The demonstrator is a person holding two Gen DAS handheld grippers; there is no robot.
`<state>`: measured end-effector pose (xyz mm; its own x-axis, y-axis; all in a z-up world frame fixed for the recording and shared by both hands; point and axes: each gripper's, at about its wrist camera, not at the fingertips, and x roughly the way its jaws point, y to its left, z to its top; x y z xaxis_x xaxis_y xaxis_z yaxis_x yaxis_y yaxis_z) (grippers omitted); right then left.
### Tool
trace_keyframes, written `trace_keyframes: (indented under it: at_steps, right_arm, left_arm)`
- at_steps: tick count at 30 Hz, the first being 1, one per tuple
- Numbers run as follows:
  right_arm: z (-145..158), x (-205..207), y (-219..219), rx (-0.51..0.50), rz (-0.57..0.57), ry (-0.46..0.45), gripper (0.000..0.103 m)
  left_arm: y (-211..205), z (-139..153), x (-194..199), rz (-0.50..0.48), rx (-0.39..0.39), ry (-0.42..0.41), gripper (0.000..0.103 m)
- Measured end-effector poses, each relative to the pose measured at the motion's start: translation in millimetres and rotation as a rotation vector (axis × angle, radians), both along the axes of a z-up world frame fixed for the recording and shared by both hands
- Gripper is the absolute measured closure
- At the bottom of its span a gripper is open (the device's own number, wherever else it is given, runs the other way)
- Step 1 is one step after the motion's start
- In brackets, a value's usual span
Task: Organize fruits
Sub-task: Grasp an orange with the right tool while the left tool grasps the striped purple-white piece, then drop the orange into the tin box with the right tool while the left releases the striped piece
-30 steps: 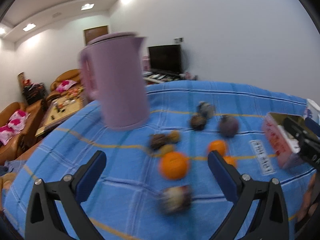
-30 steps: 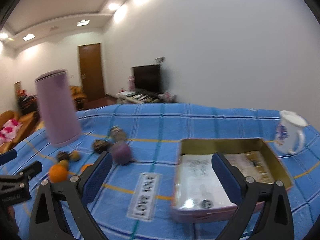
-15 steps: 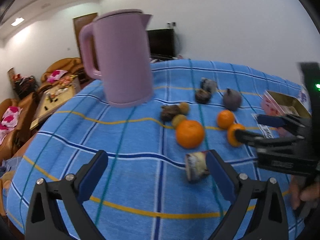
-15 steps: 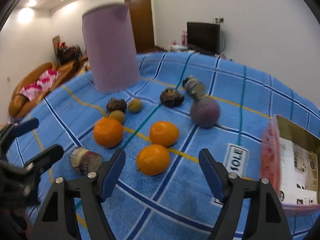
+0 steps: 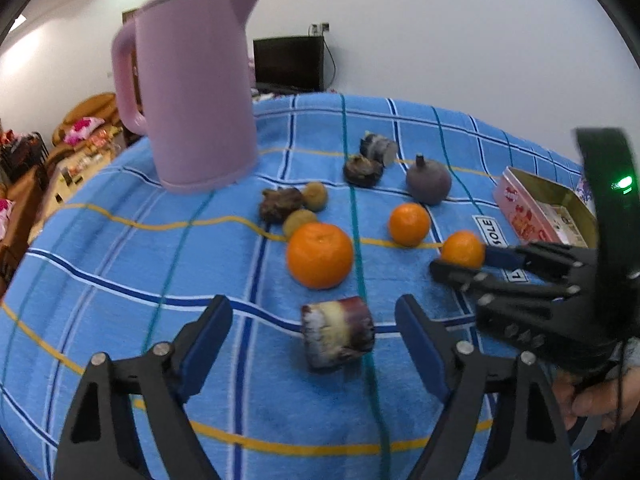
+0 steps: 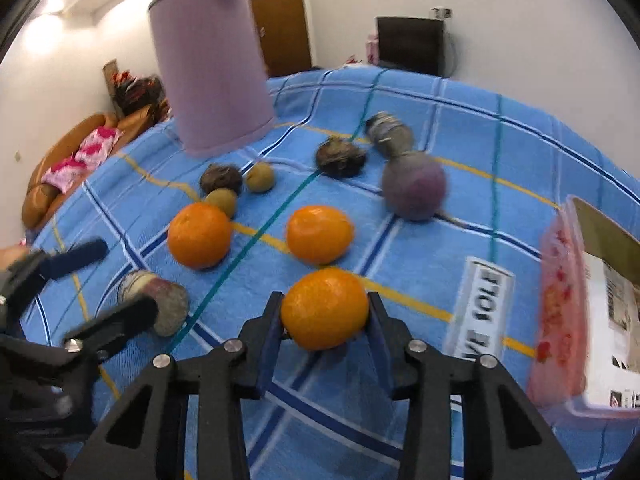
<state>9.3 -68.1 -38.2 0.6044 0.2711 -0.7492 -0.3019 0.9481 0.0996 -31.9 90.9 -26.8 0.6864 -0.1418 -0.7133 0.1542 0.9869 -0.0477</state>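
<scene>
**Fruit spread on the blue blanket, one orange caught between the right fingers**

Fruit lies scattered over a blue checked blanket (image 5: 120, 280) that covers the counter. The right gripper (image 6: 325, 320) has just been closing, and its fingers (image 6: 272, 320) now press on both sides of the nearest orange (image 6: 325, 309), which sits toward the near edge beside a white label (image 6: 482, 312) sewn into the cloth. The left gripper (image 5: 316, 332) has also been closing but its fingers (image 5: 208, 332) stand well apart, with a short purple-skinned cut piece (image 5: 338, 332) lying on its side between them, touched by neither pad as far as I can tell.

Beyond the held fruit sit two more oranges: a large orange (image 6: 199, 236) to the left and a middle orange (image 6: 320, 234) just behind. Farther back are two small brownish-green fruits (image 6: 260, 176), two dark wrinkled fruits (image 6: 341, 157), a round purple fruit (image 6: 414, 186) and another cut piece (image 6: 390, 133) near it.

A tall pink kettle (image 5: 192, 96) stands upright toward the far left of the counter. At the right edge rests an open pink tin (image 6: 560, 312) with printed packets inside. A person's hand (image 5: 592, 400) grips the right tool's handle at the lower right of the left camera's view.
</scene>
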Motion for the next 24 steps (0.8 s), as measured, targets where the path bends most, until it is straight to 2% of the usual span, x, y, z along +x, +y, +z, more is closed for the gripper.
trace_keyframes:
  at_steps: [3, 5, 6, 9, 11, 16, 21, 24]
  right_arm:
    - [9, -2, -18, 0.039, -0.044, -0.033, 0.061]
    - [14, -2, -27, 0.056, -0.066, -0.053, 0.061]
    - [16, -2, -29, 0.060, -0.072, -0.060, 0.061]
    - [18, -2, -32, 0.057, -0.079, -0.073, 0.061]
    - [20, -4, -33, 0.061, -0.078, -0.080, 0.061]
    - [37, -12, -44, 0.097, -0.086, -0.147, 0.061]
    - [54, -22, -68, 0.081, -0.142, -0.248, 0.061]
    - [58, -25, -87, 0.072, -0.187, -0.279, 0.061]
  left_arm:
    - [-6, -10, 7, -0.005, 0.008, 0.034, 0.028]
    - [-7, -18, 12, 0.006, 0.029, 0.061, 0.041]
    - [-7, -22, 14, 0.010, 0.027, 0.080, 0.043]
    - [-2, -23, 16, 0.013, -0.014, 0.091, 0.051]
    - [1, -22, 16, 0.012, -0.033, 0.091, 0.062]
    - [3, -14, 9, 0.031, -0.037, 0.036, 0.064]
    - [-8, 9, -6, -0.019, -0.037, -0.076, 0.064]
    - [-18, 23, -11, -0.054, -0.048, -0.124, 0.064]
